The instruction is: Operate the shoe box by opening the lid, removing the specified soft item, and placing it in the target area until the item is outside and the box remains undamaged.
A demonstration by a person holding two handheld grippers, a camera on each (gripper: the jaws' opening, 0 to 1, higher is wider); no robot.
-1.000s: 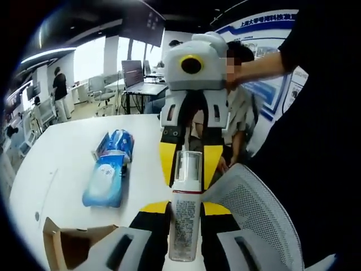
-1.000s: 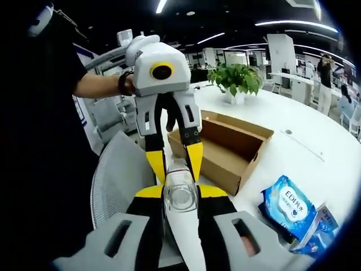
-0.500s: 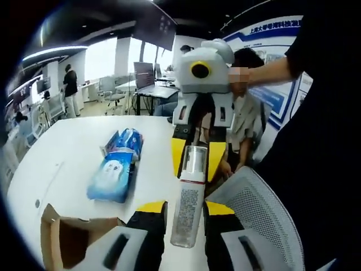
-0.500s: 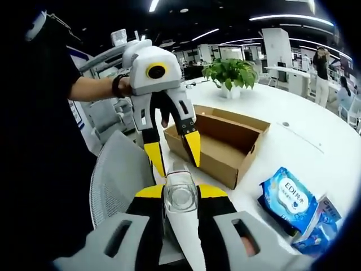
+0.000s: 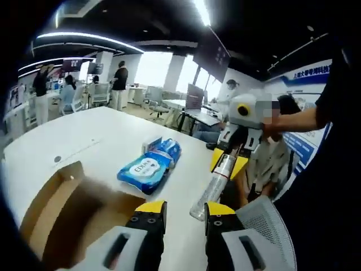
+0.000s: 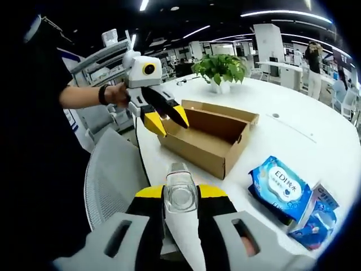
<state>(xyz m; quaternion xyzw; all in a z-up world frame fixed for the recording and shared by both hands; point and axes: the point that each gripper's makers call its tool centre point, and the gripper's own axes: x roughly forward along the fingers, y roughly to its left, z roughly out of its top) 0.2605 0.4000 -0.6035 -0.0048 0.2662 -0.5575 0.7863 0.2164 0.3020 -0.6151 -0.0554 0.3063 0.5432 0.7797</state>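
While the right gripper [image 6: 179, 195] pinches the bottle [image 6: 180, 197], the open shoe box [image 6: 206, 138] sits empty on the white table [image 6: 293, 141].

With the bottle clamped between the right jaws and its clear end facing that camera, the left gripper [image 6: 166, 117] hangs over the shoe box's near end with its yellow-tipped jaws spread and holding nothing. Beyond the shoe box, away from the mesh chair [image 6: 110, 180], lie the blue wipes packs [image 6: 280, 189]. In the left gripper view the same bottle [image 5: 216, 183] slants up past the wipes [image 5: 149, 165] beside the box [image 5: 62, 209]. To finish well, I judge the right hand should carry the bottle clear of the cardboard walls and lower it flat beside the wipes before letting go.
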